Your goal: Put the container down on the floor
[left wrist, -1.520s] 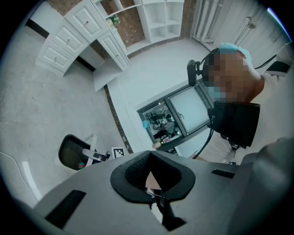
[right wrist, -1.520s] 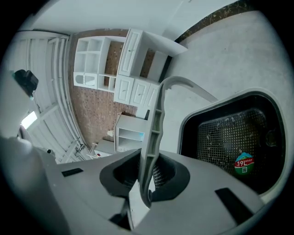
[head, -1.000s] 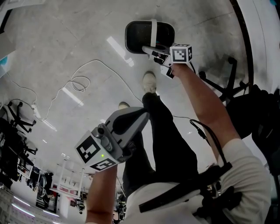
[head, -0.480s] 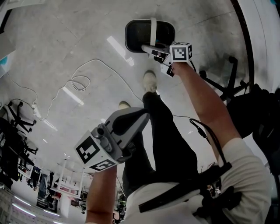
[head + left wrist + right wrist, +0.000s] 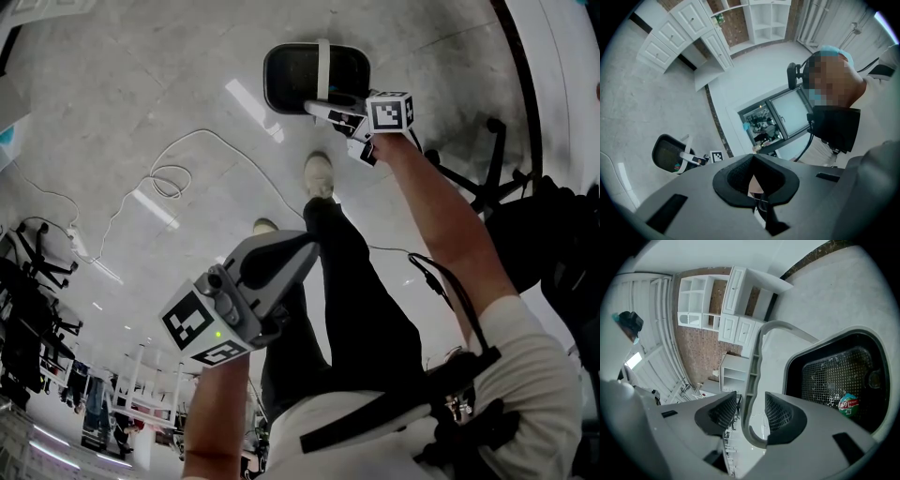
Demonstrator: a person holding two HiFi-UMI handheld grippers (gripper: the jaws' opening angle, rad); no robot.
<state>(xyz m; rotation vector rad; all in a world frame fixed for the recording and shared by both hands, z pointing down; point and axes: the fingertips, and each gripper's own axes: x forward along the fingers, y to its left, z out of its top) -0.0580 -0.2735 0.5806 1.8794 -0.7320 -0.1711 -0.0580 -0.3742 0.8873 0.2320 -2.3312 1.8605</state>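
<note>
Nearest the head camera, the left tongs (image 5: 286, 253) are held over the person's dark trouser leg (image 5: 361, 300), with their marker cube toward the camera. The left gripper view shows the left tongs (image 5: 754, 173) with the jaws pressed together and nothing gripped.

Beyond the knee, a pale shoe (image 5: 320, 174) stands on the grey floor (image 5: 187, 75). A thin white cable (image 5: 173, 178) loops across the floor to the left of it.

Past the shoe, the right arm stretches out to the right tongs (image 5: 323, 108), which reach over the near rim of the container (image 5: 300, 75). The container is a black basket with rounded corners, and it sits on the floor. A pale handle (image 5: 323, 61) arches across its top. From above, the grip itself is too small to read.

The right gripper view settles it. The jaws of the right tongs (image 5: 750, 404) are spread, having just been opening. The handle (image 5: 754, 362) runs up between the two pads, and a gap shows on its left side. This view alone shows the container (image 5: 834, 371) has a mesh bottom, with a small round item (image 5: 848, 404) bearing a green and red label lying in it.

The left gripper view catches the container (image 5: 665, 152) from the side, small and far off. Behind it are white cabinets (image 5: 684, 28), which the head view does not show.
</note>
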